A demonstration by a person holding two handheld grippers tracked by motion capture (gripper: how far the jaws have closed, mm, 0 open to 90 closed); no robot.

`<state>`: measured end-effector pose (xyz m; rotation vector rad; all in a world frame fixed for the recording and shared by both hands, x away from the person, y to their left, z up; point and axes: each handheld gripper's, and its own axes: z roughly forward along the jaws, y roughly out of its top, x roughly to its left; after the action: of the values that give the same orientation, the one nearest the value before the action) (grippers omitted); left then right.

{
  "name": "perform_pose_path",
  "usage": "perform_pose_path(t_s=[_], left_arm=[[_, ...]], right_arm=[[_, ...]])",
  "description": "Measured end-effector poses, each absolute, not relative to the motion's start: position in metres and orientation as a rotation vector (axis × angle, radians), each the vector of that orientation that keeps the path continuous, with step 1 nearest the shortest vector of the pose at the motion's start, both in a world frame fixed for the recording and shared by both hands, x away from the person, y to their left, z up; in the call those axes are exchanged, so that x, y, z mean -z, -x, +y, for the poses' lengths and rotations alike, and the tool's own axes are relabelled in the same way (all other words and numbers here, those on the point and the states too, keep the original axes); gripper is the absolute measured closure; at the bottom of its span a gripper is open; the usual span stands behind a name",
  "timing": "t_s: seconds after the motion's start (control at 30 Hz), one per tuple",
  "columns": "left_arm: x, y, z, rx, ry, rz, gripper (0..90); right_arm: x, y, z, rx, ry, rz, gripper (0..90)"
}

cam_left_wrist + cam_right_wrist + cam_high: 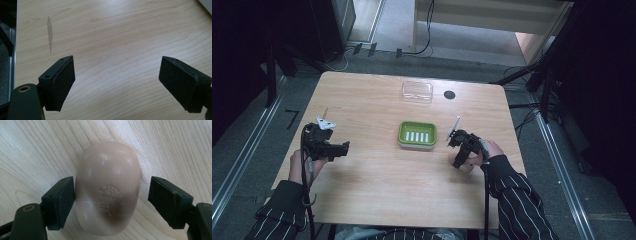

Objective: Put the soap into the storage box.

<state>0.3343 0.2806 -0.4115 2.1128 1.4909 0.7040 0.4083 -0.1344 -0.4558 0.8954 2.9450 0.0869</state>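
**Soap bracketed, not yet gripped**

The right gripper is set down over a pale bar of soap that lies flat on the wooden table, and the placement makes sense — the 2 jaws straddle the bar across its narrow width, the easiest span to close on. In the right gripper view the left jaw pad touches or all but touches the bar's side, while the right pad stands off with bare wood showing in the gap, so the jaws are part open and hold nothing yet (a stamped mark on the soap faces the camera).

Ahead of that gripper and off toward the other one sits a green soap dish with a slotted floor, empty — the likely home for the bar. Farther beyond it lies a clear lid.

In the high view the right hand is tipped steeply down, forearm angled in from the table's near edge, pressing the tool close to the surface.

The left gripper waits well apart from the soap, jaws spread wide over bare wood, holding nothing; its hand rests low and roughly level.
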Motion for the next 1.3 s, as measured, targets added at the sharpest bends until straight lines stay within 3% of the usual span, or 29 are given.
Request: perform_pose_path(t_s=[0.47,1.3], left_arm=[[0.4111,-0.3344,0.2810,-0.707,-2.113,1.494,14.4],[0.4110,-0.3337,0.2812,-0.708,-2.108,1.492,14.4]], right_arm=[[0.4627,-0.4049,-0.1313,-0.051,-0.908,2.951,30.9],[0.4659,-0.4033,-0.1328,-0.062,-0.931,2.942,33.3]])
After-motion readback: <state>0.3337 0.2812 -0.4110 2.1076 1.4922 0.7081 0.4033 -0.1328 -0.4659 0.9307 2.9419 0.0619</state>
